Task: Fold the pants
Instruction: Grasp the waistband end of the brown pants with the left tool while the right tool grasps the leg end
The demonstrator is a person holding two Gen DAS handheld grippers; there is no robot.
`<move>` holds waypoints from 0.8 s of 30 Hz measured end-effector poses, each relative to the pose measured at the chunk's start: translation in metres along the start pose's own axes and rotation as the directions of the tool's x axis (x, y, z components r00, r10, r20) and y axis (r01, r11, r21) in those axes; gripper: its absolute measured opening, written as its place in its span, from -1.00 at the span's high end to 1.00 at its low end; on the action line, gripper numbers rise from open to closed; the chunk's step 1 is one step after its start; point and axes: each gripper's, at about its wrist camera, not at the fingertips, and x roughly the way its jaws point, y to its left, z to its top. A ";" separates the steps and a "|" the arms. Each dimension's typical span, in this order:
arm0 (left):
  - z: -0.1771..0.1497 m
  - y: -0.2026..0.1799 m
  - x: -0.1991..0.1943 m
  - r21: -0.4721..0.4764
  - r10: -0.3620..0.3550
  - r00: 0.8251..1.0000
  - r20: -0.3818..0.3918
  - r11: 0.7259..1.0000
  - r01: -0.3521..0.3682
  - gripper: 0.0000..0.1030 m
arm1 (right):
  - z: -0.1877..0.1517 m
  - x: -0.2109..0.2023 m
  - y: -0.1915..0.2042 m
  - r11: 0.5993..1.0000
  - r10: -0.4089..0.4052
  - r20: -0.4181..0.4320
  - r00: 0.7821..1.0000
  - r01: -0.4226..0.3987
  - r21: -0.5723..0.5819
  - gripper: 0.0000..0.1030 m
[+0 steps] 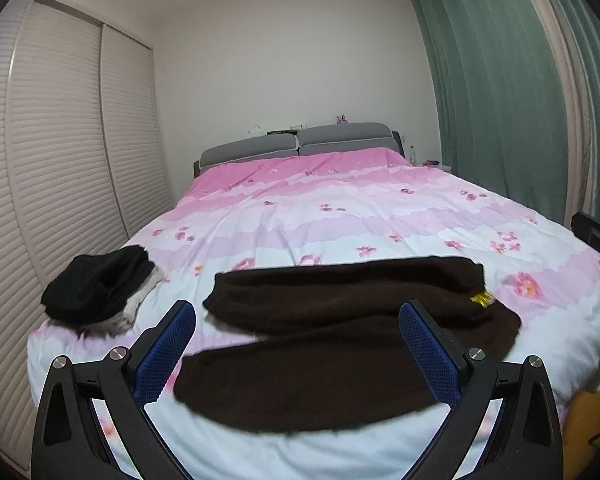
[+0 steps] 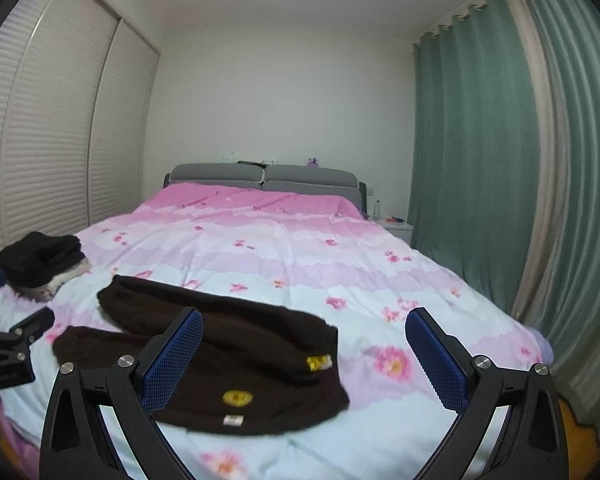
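Dark brown pants [image 1: 340, 320] lie flat across the near end of the bed, legs to the left, waist with yellow labels to the right. They also show in the right wrist view [image 2: 236, 344]. My left gripper [image 1: 300, 344] is open and empty, hovering above the pants' legs. My right gripper [image 2: 304, 356] is open and empty, hovering above the waist end. The left gripper's body shows at the left edge of the right wrist view [image 2: 12, 348].
The bed has a pink and white floral duvet [image 1: 340, 208]. A pile of black and white folded clothes [image 1: 100, 288] sits at the bed's near left corner. Louvred wardrobe doors [image 1: 60, 140] stand left, green curtains [image 1: 500, 80] right, a grey headboard [image 1: 300, 144] at the back.
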 end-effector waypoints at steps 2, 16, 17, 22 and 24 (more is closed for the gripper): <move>0.009 -0.005 0.019 0.012 0.011 1.000 -0.006 1.000 -0.011 -1.00 | 0.009 0.029 0.000 0.999 0.032 -0.020 0.999 -0.032 -0.020 -0.99; 0.037 -0.043 0.194 0.017 -0.021 0.990 -0.140 1.000 0.024 -1.00 | 0.021 0.238 0.021 0.946 0.229 -0.324 0.918 -0.289 -0.150 -0.99; 0.037 -0.045 0.204 0.028 -0.031 0.988 -0.151 0.999 0.035 -1.00 | 0.019 0.255 0.022 0.937 0.247 -0.355 0.902 -0.316 -0.151 -0.98; 0.037 -0.055 0.264 0.097 -0.137 0.963 -0.230 0.982 0.163 -1.00 | 0.010 0.320 0.028 0.901 0.270 -0.469 0.841 -0.392 -0.185 -0.96; 0.039 -0.062 0.284 0.165 -0.174 0.951 -0.254 0.961 0.220 -0.97 | 0.003 0.343 0.033 0.882 0.265 -0.521 0.811 -0.422 -0.209 -0.91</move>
